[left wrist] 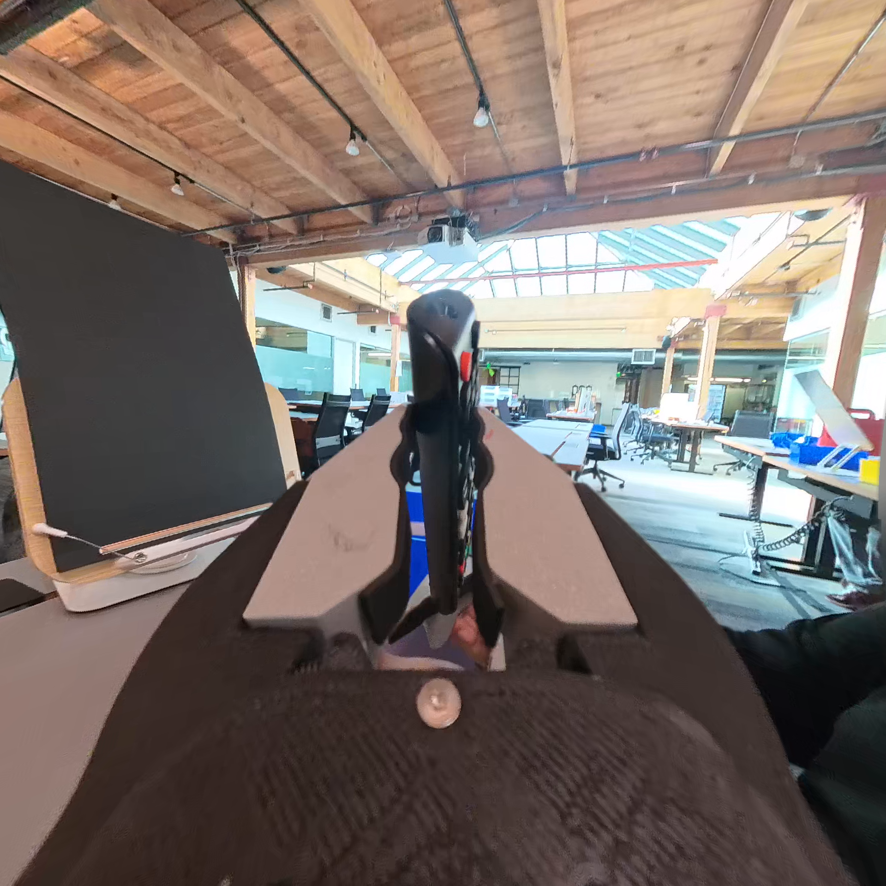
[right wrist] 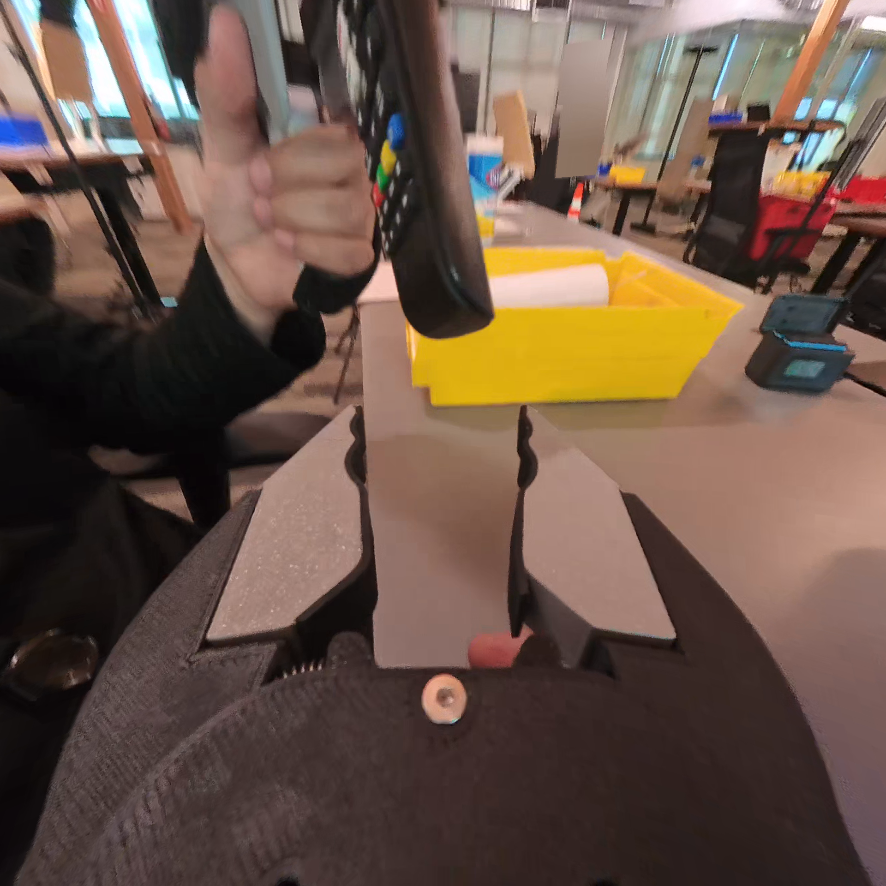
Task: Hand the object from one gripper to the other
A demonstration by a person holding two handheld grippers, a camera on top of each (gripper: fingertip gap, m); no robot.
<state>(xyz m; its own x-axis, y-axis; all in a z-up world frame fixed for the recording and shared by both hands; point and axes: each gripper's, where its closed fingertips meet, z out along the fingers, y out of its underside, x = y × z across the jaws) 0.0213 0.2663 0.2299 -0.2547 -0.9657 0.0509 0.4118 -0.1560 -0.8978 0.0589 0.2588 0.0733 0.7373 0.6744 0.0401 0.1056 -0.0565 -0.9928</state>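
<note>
Your left gripper (left wrist: 443, 422) clamps the remote (left wrist: 443, 383) upright so its free end hangs clear; right gripper (right wrist: 441, 431) waits below, fingers wide, above the tabletop (right wrist: 671, 479).

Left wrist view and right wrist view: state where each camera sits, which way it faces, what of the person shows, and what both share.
Left wrist view: on the left tongs, tilted up toward ceiling beams and open office; tongs shut on the remote control; a dark sleeve at right.
Right wrist view: on the right tongs, open, facing across the grey table to a yellow bin; the left hand and sleeve show.
Shared: the remote control.
</note>
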